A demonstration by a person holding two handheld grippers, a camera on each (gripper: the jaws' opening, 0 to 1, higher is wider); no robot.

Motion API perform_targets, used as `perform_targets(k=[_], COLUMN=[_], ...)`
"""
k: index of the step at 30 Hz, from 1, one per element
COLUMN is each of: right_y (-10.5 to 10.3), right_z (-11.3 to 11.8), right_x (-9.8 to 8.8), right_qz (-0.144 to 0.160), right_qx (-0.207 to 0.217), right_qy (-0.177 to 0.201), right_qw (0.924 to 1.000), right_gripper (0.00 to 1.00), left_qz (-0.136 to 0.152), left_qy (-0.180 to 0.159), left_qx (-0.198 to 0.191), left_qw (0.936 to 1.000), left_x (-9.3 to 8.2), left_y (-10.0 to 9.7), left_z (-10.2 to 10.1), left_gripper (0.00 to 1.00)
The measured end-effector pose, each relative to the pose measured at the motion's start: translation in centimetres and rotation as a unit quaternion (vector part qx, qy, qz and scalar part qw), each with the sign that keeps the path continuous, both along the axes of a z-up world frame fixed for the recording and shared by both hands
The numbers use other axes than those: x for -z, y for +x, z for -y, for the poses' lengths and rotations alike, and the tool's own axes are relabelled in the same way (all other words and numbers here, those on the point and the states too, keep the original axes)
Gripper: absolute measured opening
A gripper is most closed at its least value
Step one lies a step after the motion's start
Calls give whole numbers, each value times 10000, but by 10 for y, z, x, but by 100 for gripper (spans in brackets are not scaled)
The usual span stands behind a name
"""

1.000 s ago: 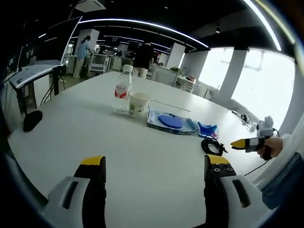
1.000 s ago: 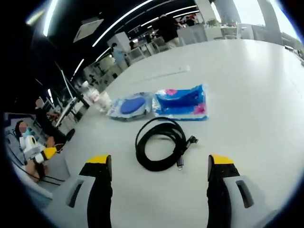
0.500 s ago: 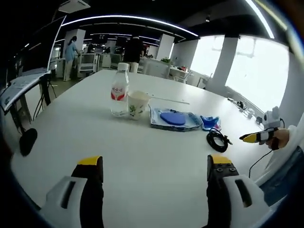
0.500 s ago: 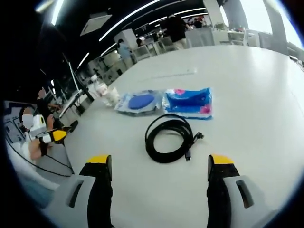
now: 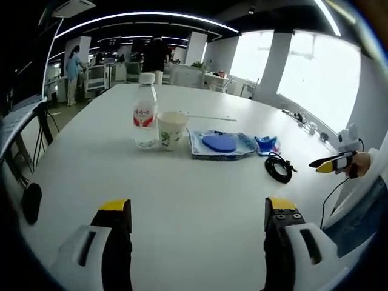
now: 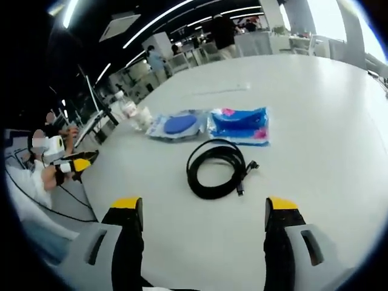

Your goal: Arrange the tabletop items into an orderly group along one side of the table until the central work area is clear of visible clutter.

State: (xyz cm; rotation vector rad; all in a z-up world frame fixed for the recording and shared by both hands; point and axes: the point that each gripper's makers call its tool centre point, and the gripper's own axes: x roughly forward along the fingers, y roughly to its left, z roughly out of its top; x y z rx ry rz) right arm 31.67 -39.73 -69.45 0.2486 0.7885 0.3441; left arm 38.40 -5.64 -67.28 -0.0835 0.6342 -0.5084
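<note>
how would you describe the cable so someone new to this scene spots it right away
On the large white table, a row of items runs from a clear plastic water bottle to a blue plastic packet with pink corners. The coiled black cable lies just beside that packet. It is the one dark, ring-shaped thing there, with a plug end sticking out.

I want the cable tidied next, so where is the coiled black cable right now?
In the right gripper view the coiled black cable lies on the white table ahead of the open jaws, just nearer than the blue tissue pack.
</note>
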Motion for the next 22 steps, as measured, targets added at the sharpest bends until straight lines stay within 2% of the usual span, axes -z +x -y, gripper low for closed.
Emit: perform_targets(k=[2, 5, 10, 13, 17, 22], right_y=[-1, -5, -5, -6, -9, -7], right_z=[1, -1, 1, 4, 7, 6], right_x=[0, 5, 4, 5, 8, 7], right_qz=[-24, -179, -166, -258, -388, -383], right_qx=[14, 111, 44, 161, 181, 180], right_qy=[17, 277, 171, 319, 262, 318], right_qw=[10000, 9994, 9997, 9990, 9987, 9986], right_gripper=[81, 80, 79, 78, 73, 74], left_qz=[15, 25, 39, 61, 67, -4], left_qy=[-33, -33, -123, -154, -107, -116], left_qx=[-7, -4, -108, -115, -82, -97], left_qw=[10000, 10000, 9999, 9998, 9999, 9999], left_x=[-1, -1, -4, -5, -3, -2], left_y=[4, 11, 20, 23, 25, 22], left_z=[-1, -5, -11, -12, -12, -14], left_gripper=[94, 94, 95, 95, 95, 95])
